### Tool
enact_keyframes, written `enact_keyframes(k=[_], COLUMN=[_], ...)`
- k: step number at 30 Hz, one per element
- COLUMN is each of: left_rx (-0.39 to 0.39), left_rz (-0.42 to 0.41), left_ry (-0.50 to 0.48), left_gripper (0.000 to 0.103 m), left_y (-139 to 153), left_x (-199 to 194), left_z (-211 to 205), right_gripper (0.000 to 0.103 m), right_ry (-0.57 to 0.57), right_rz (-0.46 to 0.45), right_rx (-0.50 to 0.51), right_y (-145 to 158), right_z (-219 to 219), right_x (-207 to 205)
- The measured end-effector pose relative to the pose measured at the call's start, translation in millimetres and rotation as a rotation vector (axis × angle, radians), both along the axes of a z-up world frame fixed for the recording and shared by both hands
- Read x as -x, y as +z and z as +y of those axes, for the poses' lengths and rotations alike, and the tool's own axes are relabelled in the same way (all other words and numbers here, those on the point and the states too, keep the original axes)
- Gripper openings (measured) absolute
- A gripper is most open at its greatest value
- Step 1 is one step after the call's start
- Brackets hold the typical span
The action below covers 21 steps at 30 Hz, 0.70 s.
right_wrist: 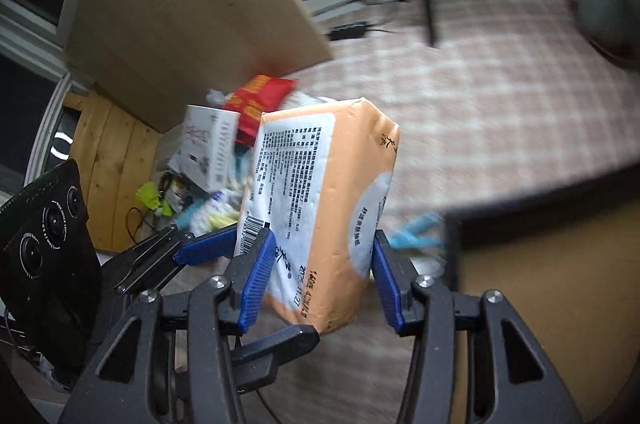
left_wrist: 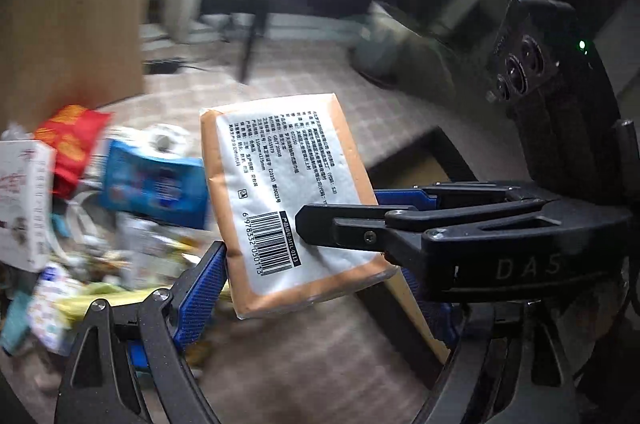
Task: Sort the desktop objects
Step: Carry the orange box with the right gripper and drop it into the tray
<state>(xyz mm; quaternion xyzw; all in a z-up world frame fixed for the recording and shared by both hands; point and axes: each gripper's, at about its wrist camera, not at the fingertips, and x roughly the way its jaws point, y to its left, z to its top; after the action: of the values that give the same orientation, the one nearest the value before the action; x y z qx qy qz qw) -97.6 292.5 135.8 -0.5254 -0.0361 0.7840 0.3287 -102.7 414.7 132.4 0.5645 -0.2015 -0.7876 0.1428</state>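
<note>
An orange tissue pack (left_wrist: 280,164) with a white label and barcode hangs in the air, gripped from two sides. In the left wrist view my left gripper (left_wrist: 316,264) has its blue pads against the pack's lower left edge and lower right corner. My right gripper (left_wrist: 340,208) reaches in from the right, one black finger lying over the label and its blue pad behind the pack. In the right wrist view the pack (right_wrist: 320,164) stands upright between the pads of my right gripper (right_wrist: 323,240). The left gripper's fingers (right_wrist: 204,248) press on it from the left.
A blurred heap of clutter lies below left: a red snack bag (left_wrist: 72,140), a blue packet (left_wrist: 156,184), a white box (left_wrist: 22,200). A dark-rimmed cardboard box (right_wrist: 540,284) is on the right, a wooden board (right_wrist: 180,4) on the upper left, and checked flooring (right_wrist: 460,84) beyond.
</note>
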Motion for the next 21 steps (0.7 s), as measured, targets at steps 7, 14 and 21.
enact_keyframes(k=[7,14,21], left_rx=[-0.007,-0.009,0.04], left_rz=[-0.029,-0.055,-0.048], left_ry=[-0.168,-0.286,-0.414], left_gripper=[0.085,0.085,0.085], left_y=[-10,-15,-20], left_x=[-43,-63,-88], left_z=[84,148,195], right_gripper=[0.048,0.048,0.06], right_ry=[-0.144,-0.269,-0.343], right_rz=[-0.034,-0.055,-0.085], right_rx=[-0.052,-0.091,-0.189], right_y=[-7,-9,-8], right_z=[86,142,174], right_x=[-72,-117,-146])
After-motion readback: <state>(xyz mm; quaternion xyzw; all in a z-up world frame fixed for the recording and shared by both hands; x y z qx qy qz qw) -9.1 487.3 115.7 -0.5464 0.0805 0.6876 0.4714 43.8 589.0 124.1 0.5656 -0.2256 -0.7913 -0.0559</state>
